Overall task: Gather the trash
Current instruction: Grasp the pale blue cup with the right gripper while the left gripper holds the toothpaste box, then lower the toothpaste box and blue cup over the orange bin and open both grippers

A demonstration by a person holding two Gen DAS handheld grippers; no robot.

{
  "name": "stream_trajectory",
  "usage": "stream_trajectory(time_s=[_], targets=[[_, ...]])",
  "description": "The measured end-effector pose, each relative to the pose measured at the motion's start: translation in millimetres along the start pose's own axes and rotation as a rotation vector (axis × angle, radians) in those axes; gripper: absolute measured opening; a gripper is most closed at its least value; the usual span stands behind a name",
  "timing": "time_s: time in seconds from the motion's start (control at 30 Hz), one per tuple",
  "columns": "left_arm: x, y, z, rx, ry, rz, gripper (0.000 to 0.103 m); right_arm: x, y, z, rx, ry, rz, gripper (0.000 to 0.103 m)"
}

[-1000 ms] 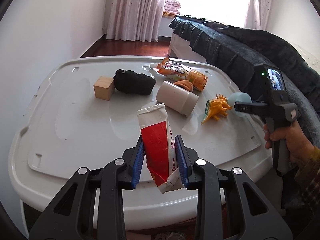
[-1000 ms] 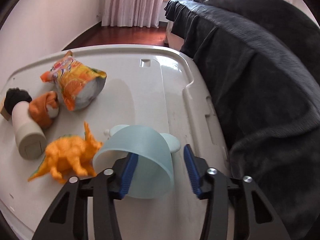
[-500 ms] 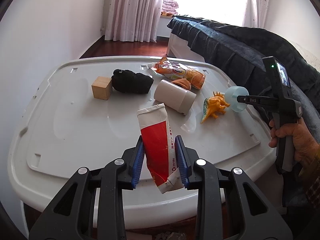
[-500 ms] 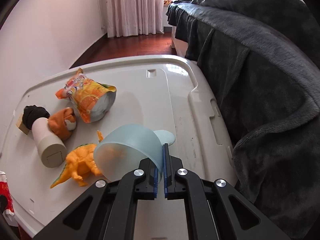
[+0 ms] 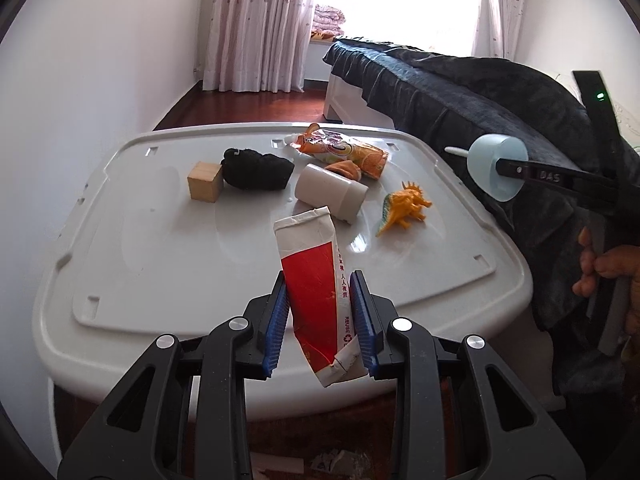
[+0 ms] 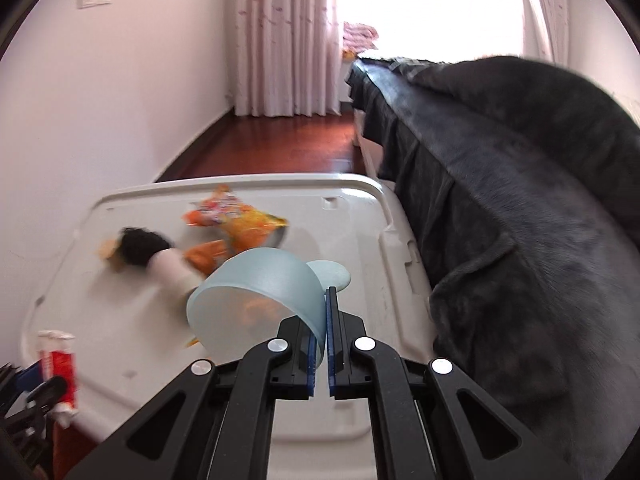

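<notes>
My left gripper is shut on a crumpled red and white tube, held above the near edge of the white lid. My right gripper is shut on the rim of a pale blue plastic cup, lifted clear of the lid. The left wrist view shows that cup in the air beyond the lid's right edge, with a hand on the handle. On the lid lie an orange snack bag, a white cylinder, an orange dinosaur toy, a black cloth and a wooden cube.
A bed with a dark blanket runs along the lid's right side. A white wall stands on the left, curtains and a wooden floor behind. Scraps lie on the floor under my left gripper.
My right gripper closed on the blue cup's rim and lifted it up and to the right, off the lid. My left gripper drew back slightly with the tube still in it.
</notes>
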State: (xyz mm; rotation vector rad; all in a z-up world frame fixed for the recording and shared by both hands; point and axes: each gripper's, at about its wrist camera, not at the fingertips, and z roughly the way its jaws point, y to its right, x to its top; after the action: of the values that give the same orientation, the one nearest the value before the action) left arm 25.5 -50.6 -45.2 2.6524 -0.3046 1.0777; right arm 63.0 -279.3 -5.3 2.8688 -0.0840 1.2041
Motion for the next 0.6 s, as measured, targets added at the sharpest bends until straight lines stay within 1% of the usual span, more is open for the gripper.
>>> stream_trajectory(time_s=[0.07,0.1,0.2,0.23,0.3,0.43,0.53,0.6], targets=[[-9,0,-12,-0.001,-0.007,0.000,0.030,-15,-14,-29,0.029,0.012,-0.008,0.003],[-15,1,-19,0.005,-0.013,0.003,0.030,-21,-18,-38,0.039,0.013,-0.010,0.003],[-31,0,-37,0.014,-0.028,0.020,0.030,-49,-42,-67,0.075,0.004,-0.042,0.003],[-39,-1,-44,0.015,-0.039,0.021,0.030,-63,-51,-79,0.086,-0.003,-0.058,0.003],[-48,-5,-52,0.017,-0.053,0.019,0.030,-81,-62,-90,0.113,-0.027,-0.065,0.003],[-72,-13,-68,0.037,-0.088,0.009,0.030,-125,-84,-102,0.155,-0.115,-0.077,0.004],[-87,-19,-71,0.053,-0.123,-0.003,0.030,-151,-93,-104,0.158,-0.169,-0.083,0.004],[-95,-24,-69,0.066,-0.148,-0.023,0.030,-162,-95,-103,0.169,-0.203,-0.071,0.004]])
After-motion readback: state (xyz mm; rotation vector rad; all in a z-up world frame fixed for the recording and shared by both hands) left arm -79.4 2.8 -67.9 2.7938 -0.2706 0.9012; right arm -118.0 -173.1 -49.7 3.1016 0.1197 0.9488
